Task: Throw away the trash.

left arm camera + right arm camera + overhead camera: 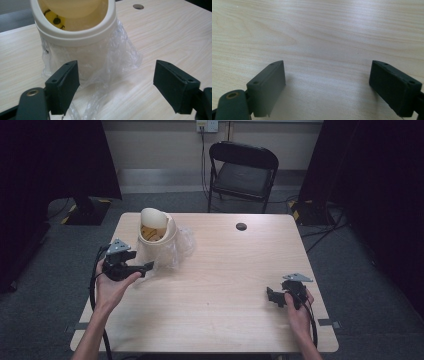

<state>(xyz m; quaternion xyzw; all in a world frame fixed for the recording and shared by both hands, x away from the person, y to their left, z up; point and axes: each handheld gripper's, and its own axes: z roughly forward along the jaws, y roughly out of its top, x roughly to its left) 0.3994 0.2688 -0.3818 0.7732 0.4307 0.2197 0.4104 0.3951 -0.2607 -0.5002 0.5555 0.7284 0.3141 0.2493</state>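
Left gripper view: left gripper (pixel 116 85) wide open, empty, jaws either side of loose plastic (pixel 120 57) at the bin's (pixel 75 37) foot. Right gripper (pixel 327 87) also wide open, empty, over bare table (pixel 324 30), well apart from bin. Bin stands at table's far left; cream, round, hard rim, tilted lid (pixel 151 216), yellow item inside. Prob. light, stiff. Film thin, slippery, tears easily; grip bunched film or rim.

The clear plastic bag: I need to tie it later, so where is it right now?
In the high view the clear plastic bag lies bunched around the cream bin at the table's far left, just ahead of the open left gripper.
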